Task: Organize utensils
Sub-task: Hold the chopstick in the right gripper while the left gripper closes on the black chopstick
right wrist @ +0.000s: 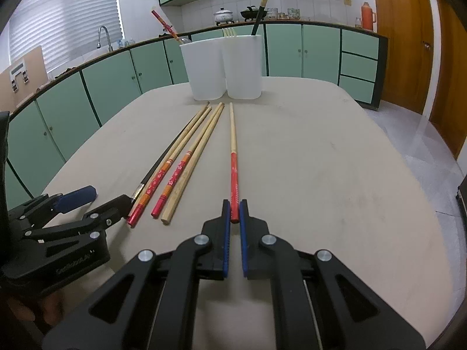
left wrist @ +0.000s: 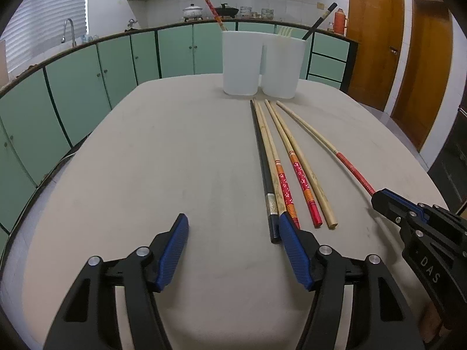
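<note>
Several chopsticks lie side by side on the beige table (left wrist: pixel 175 160). My right gripper (right wrist: pixel 234 208) is shut on the red end of a red-and-bamboo chopstick (right wrist: pixel 233 151), which also shows in the left wrist view (left wrist: pixel 321 138). My left gripper (left wrist: pixel 232 224) is open and empty, its right finger (left wrist: pixel 292 245) beside the near ends of a black chopstick (left wrist: pixel 262 169) and a red-patterned one (left wrist: pixel 284 188). A white two-compartment holder (right wrist: pixel 221 67) stands at the far end, with a red chopstick (right wrist: pixel 165 24) in the left cup and a black one (right wrist: pixel 261 8) in the right.
Another red-patterned chopstick (left wrist: pixel 302 179) and a plain bamboo one (left wrist: pixel 309 175) lie in the group. Pale fork tines (right wrist: pixel 229 32) stick out of the right cup. Green kitchen cabinets (left wrist: pixel 87 81) curve behind the table. Wooden doors (left wrist: pixel 376 38) stand at the right.
</note>
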